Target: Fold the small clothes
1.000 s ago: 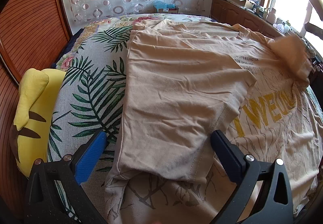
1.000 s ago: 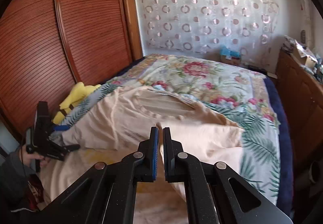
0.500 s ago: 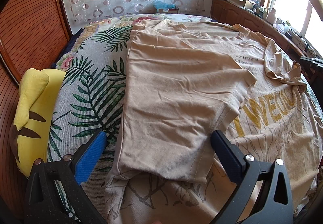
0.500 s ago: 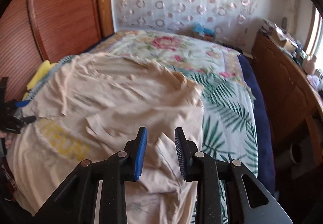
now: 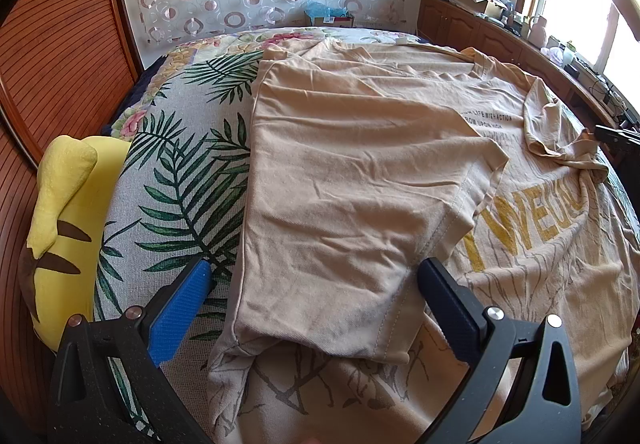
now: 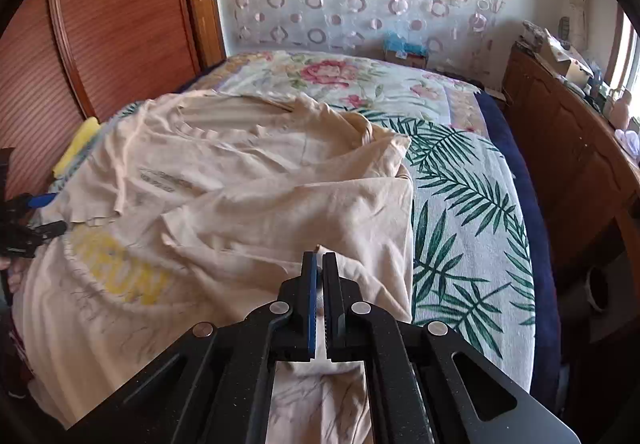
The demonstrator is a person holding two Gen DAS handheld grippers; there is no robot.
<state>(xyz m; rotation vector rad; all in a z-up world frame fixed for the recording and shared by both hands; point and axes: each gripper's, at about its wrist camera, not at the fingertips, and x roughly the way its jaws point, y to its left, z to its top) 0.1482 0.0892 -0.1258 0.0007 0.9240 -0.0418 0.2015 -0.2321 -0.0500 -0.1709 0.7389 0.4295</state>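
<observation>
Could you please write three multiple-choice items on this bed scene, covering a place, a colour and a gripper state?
1. Where does the yellow plush toy lie?
A. on the T-shirt
B. at the bed's edge by the wooden wardrobe
C. on the window cabinet

2. What colour are the large letters on the T-shirt?
A. yellow
B. red
C. blue

3. How does the left gripper stand?
A. shut on the sleeve
B. shut on nothing
C. open, with the folded part of the shirt between its fingers

Answers: 1 B, it sits between the leaf-print bedspread and the wardrobe; 2 A, the print shows yellow; 3 C, the fingers stand wide apart.
</observation>
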